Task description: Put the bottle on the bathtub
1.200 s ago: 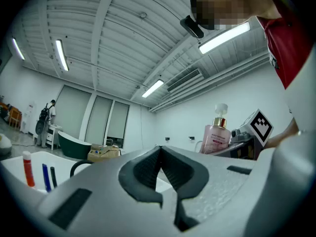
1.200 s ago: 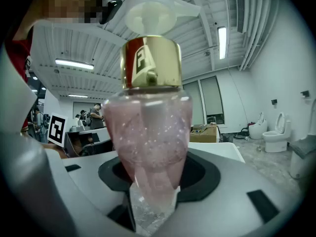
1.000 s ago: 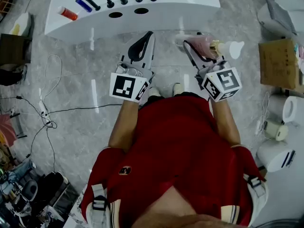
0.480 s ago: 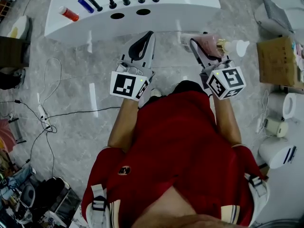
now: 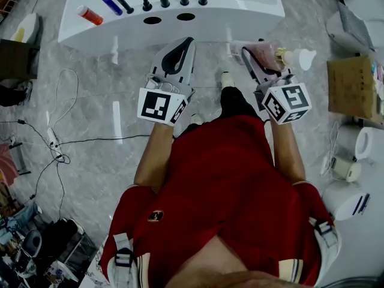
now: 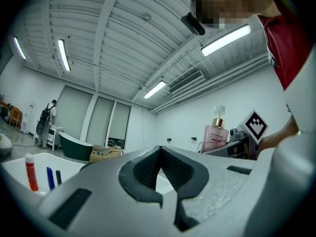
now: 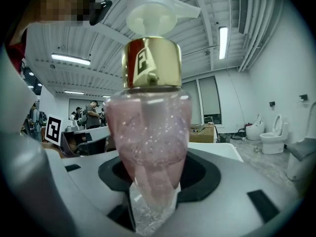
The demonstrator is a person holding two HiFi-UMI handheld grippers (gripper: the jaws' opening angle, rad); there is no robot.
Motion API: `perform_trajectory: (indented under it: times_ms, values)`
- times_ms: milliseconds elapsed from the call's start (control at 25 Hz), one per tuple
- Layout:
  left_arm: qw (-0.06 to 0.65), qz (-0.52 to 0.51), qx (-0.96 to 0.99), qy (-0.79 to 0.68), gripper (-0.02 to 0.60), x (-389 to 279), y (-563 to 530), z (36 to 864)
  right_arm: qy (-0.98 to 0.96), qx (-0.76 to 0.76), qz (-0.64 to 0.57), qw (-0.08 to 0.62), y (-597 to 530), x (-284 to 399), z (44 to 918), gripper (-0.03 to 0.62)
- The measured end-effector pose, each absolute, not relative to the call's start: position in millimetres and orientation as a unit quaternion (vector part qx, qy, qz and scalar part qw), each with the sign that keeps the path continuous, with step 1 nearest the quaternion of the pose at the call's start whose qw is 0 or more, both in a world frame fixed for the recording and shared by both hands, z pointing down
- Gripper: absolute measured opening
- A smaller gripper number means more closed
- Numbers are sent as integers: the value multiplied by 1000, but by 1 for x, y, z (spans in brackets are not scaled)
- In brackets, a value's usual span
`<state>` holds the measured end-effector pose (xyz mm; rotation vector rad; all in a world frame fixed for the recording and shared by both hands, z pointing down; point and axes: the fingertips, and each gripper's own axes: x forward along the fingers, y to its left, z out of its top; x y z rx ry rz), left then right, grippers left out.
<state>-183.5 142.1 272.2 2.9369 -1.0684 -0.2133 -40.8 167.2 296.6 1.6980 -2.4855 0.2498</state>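
Right gripper (image 5: 257, 57) clamps the pink bottle (image 5: 266, 53) by its lower body, pump up. Bottle is not on the bathtub (image 5: 198, 30): it hangs over the floor (image 5: 102, 95), just short of the near edge, by the right corner. Left gripper (image 5: 185, 45): jaws together, empty.

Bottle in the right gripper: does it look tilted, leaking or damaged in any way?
Nothing stands out. The bottle stands upright between the jaws of the right gripper, which close on its lower part. Its pump sits on top above the gold collar, and no liquid shows outside it.
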Motion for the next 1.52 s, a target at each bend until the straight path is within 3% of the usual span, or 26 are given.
perform_trajectory:
  times_ms: [760, 1520]
  values:
    - [-5, -14, 908, -419, 6, -72, -32, 299, -857, 503, 60, 93, -22, 81, 336, 218]
    - [10, 13, 879, -477, 6, -10, -139, 341, -883, 442, 73, 137, -140, 130, 401, 218]
